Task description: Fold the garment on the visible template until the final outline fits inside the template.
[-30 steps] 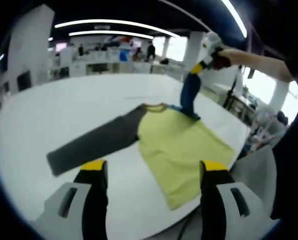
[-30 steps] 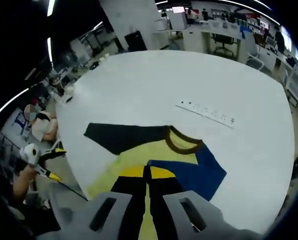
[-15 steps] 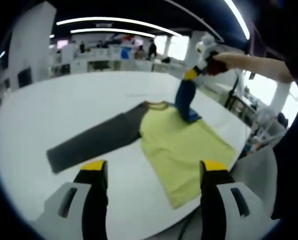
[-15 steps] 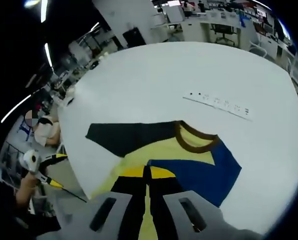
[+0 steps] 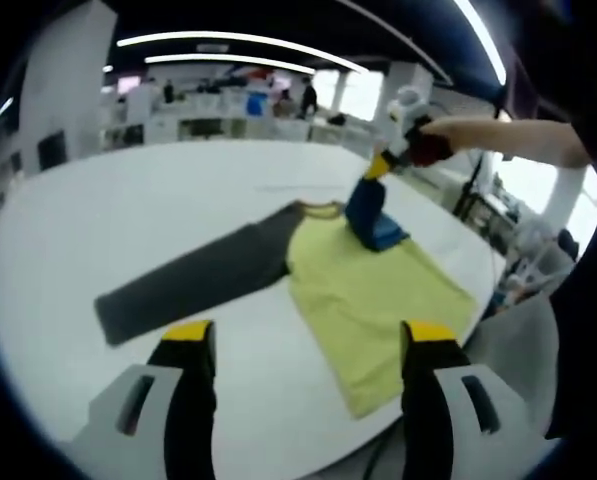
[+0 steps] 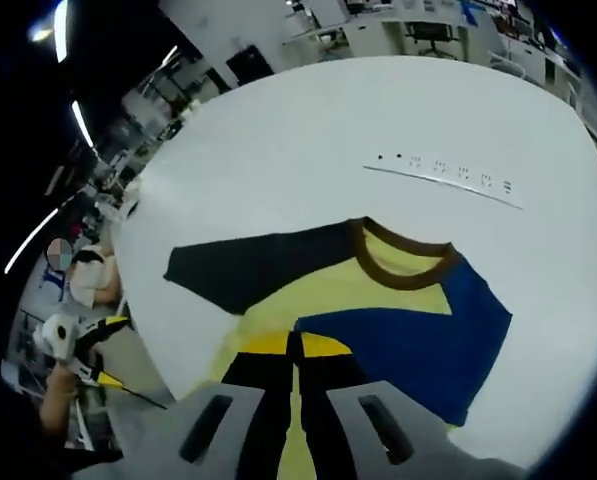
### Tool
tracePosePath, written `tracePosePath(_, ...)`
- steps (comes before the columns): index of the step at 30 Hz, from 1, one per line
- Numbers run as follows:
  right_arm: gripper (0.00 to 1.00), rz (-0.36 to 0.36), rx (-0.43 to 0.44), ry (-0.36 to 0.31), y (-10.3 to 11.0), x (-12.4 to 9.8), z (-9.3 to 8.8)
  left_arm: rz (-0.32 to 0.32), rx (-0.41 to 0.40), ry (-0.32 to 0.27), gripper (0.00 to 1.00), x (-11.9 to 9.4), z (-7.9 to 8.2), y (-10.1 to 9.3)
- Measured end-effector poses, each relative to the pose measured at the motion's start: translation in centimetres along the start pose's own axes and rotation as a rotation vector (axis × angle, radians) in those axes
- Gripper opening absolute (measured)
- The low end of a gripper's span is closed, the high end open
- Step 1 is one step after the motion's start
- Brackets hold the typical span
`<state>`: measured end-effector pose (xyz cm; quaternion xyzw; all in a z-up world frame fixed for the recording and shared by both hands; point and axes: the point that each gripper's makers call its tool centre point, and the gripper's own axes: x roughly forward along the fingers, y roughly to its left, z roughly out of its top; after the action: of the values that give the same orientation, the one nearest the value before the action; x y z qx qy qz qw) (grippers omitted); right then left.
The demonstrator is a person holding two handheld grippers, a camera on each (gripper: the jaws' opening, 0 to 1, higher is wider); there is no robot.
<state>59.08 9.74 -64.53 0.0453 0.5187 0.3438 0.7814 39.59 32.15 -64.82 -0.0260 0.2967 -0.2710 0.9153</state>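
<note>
A shirt with a yellow body lies flat on the white table. Its dark grey sleeve stretches out to the left. My right gripper is shut on the blue sleeve and holds it up over the shirt near the brown collar. In the right gripper view the shut right gripper pinches the blue sleeve, beyond it the yellow body, grey sleeve and collar. My left gripper hangs open above the table's near part, holding nothing.
A thin line of printed marks lies on the table beyond the collar. The table edge runs close to the shirt's hem. A person's arm reaches in from the right. Desks and chairs stand beyond the table.
My right gripper has moved lower and toward the collar with the blue sleeve, which now bunches over the shirt. The left gripper has stayed put.
</note>
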Motion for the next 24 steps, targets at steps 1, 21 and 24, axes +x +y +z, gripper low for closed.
tracePosePath(1, 0.02, 0.003, 0.006, 0.001, 0.1, 0.2, 0.0, -0.001, 0.000, 0.001, 0.71, 0.1, 0.0, 0.0)
tracePosePath(21, 0.02, 0.068, 0.416, -0.144, 2.5, 7.3, -1.8, -0.026, -0.007, 0.000, 0.71, 1.2, -0.3, -0.1)
tracePosePath(24, 0.02, 0.088, 0.556, -0.209, 2.9, 7.8, -1.7, -0.033, -0.010, 0.002, 0.71, 1.3, -0.4, -0.3)
